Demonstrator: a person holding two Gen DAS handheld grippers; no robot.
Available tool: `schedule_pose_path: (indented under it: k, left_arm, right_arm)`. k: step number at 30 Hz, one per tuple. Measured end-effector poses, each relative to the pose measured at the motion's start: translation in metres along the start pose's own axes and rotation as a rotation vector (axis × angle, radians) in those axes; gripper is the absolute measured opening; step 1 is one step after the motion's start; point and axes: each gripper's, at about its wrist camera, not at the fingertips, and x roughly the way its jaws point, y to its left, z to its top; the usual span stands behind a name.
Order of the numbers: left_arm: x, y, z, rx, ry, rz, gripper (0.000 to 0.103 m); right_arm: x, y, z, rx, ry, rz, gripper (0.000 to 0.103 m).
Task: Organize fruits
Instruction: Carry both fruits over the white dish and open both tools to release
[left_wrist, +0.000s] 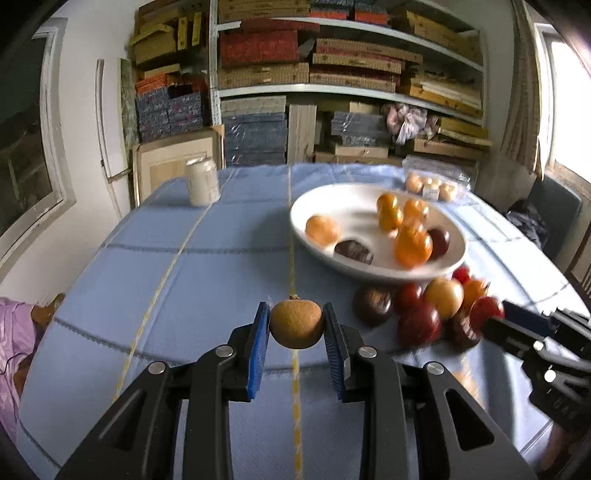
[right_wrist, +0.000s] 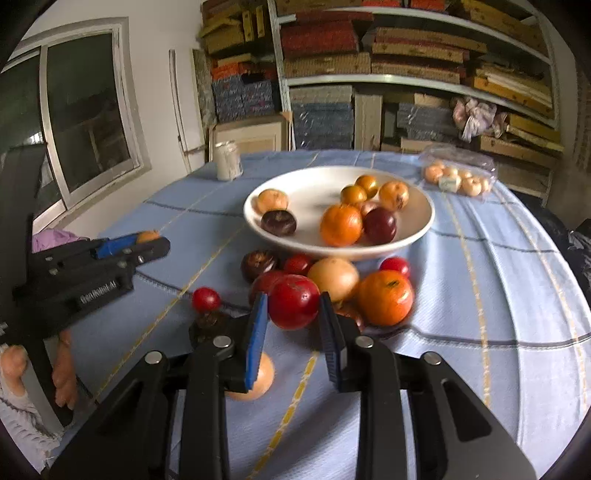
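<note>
Both grippers hold fruit near the white bowl (right_wrist: 338, 247).

The left gripper (left_wrist: 296, 325) clamps a brown fruit (left_wrist: 297, 324) above the cloth, left of the bowl; the right gripper (right_wrist: 293, 307) pinches a red fruit (right_wrist: 293, 306) over the pile just before the bowl.

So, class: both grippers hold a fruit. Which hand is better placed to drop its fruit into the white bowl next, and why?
Probably the right. Its gripper grips a red fruit nearer the white bowl; the left gripper holds its brown fruit farther back.
</note>
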Motion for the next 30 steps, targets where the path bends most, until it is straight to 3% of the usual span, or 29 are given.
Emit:
schedule_pose_path:
  k: [8, 12, 20, 28, 29, 30]
  left_arm:
    - [0.042, -0.034, 0.072, 0.043, -0.027, 0.053, 0.029]
    - [0.08, -0.043, 0.095, 0.015, -0.018, 0.102, 0.029]
    - [0.132, -0.038, 0.1, -0.006, 0.044, 0.117, 0.029]
    - [0.148, -0.043, 0.093, 0.025, 0.058, 0.136, 0.03]
    - [0.148, -0.045, 0.092, 0.037, 0.053, 0.145, 0.032]
    - [0.145, -0.047, 0.092, 0.05, 0.043, 0.156, 0.039]
  right_arm:
    - [-0.003, -0.034, 0.083, 0.07, -0.082, -0.029, 0.027]
    - [0.03, -0.045, 0.114, 0.09, -0.072, -0.048, 0.028]
    - [0.109, -0.057, 0.113, 0.065, 0.028, -0.097, 0.025]
    - [0.12, -0.065, 0.108, 0.064, 0.042, -0.104, 0.028]
    - [0.119, -0.066, 0.107, 0.07, 0.04, -0.105, 0.032]
    - [0.118, -0.067, 0.108, 0.077, 0.035, -0.106, 0.035]
